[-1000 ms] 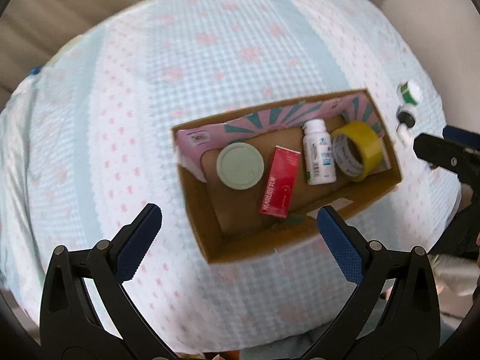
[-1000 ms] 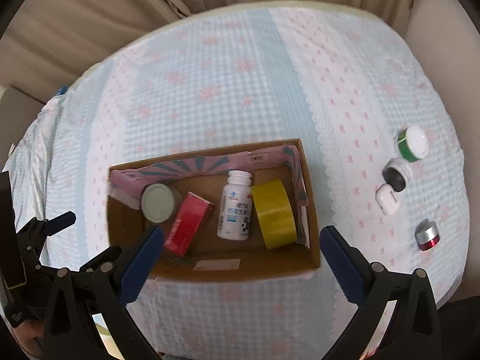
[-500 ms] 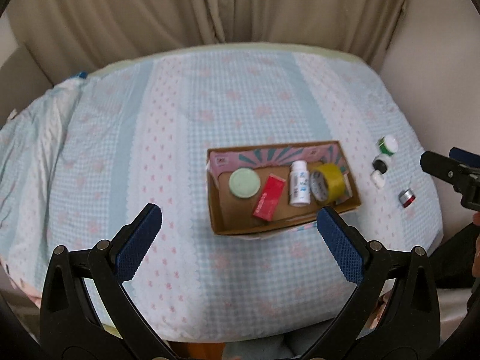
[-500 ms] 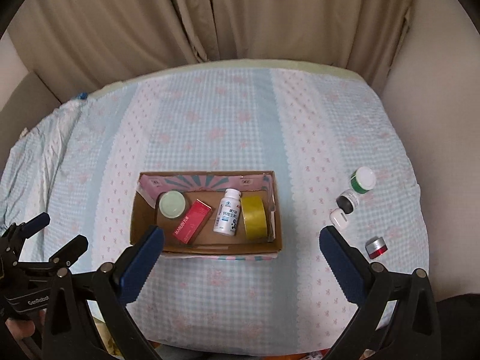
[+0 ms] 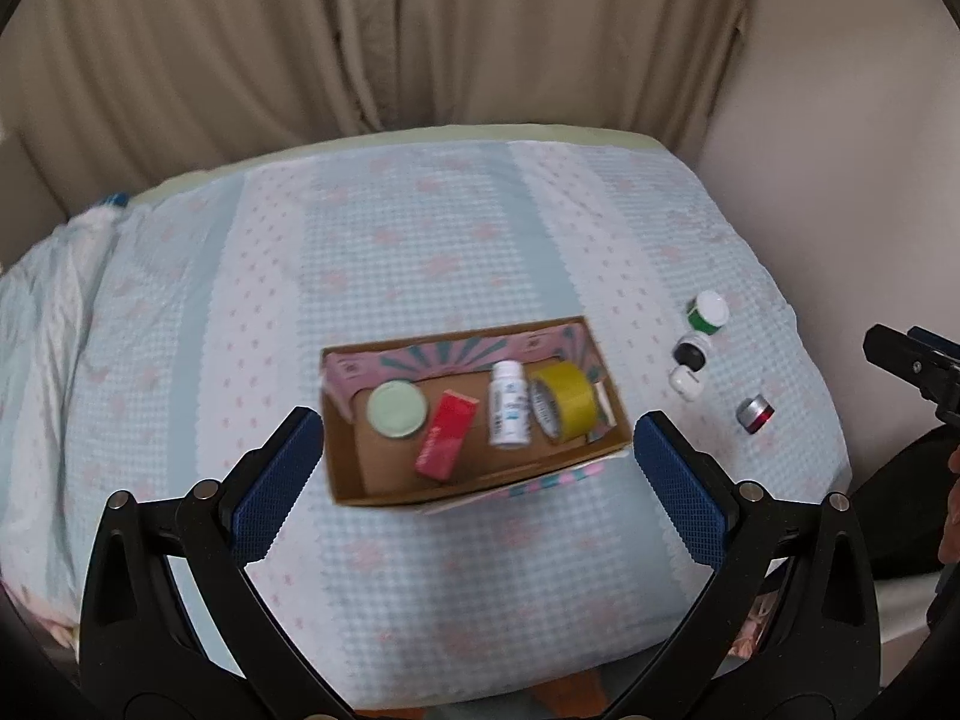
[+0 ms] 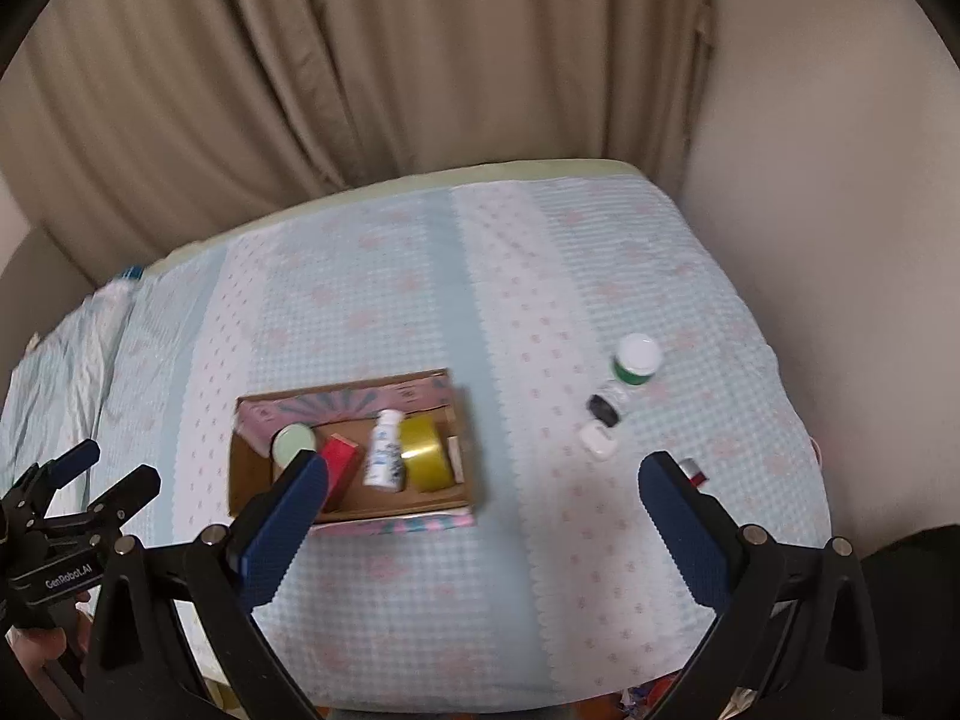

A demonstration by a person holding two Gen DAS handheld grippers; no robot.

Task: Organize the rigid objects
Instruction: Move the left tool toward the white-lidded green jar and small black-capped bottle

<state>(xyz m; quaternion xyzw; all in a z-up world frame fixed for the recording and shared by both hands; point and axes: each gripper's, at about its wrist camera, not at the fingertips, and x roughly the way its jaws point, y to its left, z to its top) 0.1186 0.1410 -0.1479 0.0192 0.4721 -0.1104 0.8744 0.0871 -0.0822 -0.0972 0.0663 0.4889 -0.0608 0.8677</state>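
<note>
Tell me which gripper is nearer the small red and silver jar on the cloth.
Right. The right gripper has the red and silver jar just beside its right finger; the left gripper frames the cardboard box, well left of the jar.

Each gripper is a black plastic frame of 2 angled arms with triangular cut-outs, joined by round silver pivot screws. The left gripper (image 5: 474,480) carries 2 fingers faced with dark blue pads (image 5: 273,489) in a fine grid texture with sawtooth edges. The right gripper (image 6: 483,519) is built the same. Seen from the right wrist, the left gripper's side bears white "GenRobot.AI" lettering.
</note>
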